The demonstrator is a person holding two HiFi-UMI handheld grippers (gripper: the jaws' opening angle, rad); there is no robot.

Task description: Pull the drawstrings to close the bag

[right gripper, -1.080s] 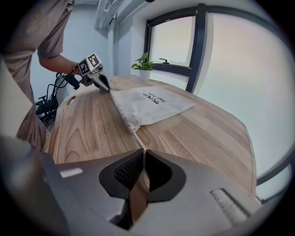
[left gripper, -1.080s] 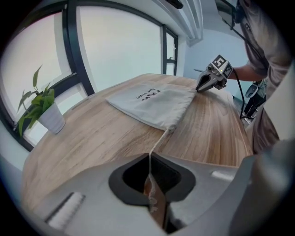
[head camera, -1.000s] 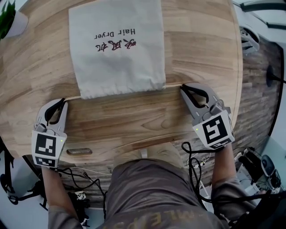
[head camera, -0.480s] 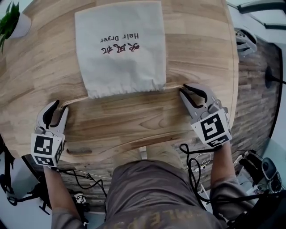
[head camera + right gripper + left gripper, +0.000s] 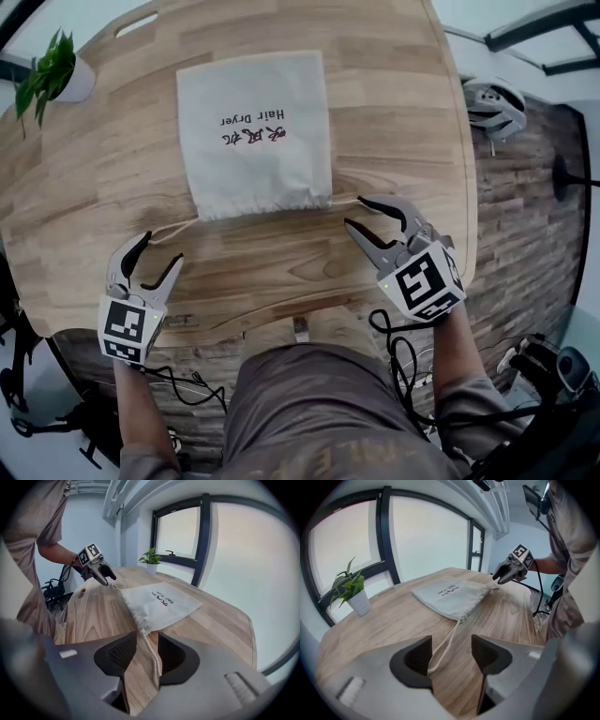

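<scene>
A cream cloth bag (image 5: 255, 131) with printed lettering lies flat on the wooden table (image 5: 394, 112), its gathered mouth toward me. One drawstring (image 5: 173, 228) trails from its left corner, another (image 5: 345, 201) from its right. My left gripper (image 5: 157, 251) hovers open just past the left string's end. In the left gripper view the string (image 5: 449, 644) lies on the wood between the spread jaws (image 5: 451, 651), untouched. My right gripper (image 5: 356, 213) has just been opening. Its string (image 5: 152, 656) runs loose between the jaws (image 5: 146, 651) from the bag (image 5: 161, 604).
A potted plant (image 5: 58, 75) stands at the table's far left corner. A white headset-like object (image 5: 492, 101) sits on a stand off the right edge. A handle slot (image 5: 136, 21) is cut in the far edge. Cables hang below the near edge by my legs.
Both grippers went from shut on the string ends to open, letting the strings drop to the table. Both lifted slightly. The bag's mouth looks more gathered than before.
</scene>
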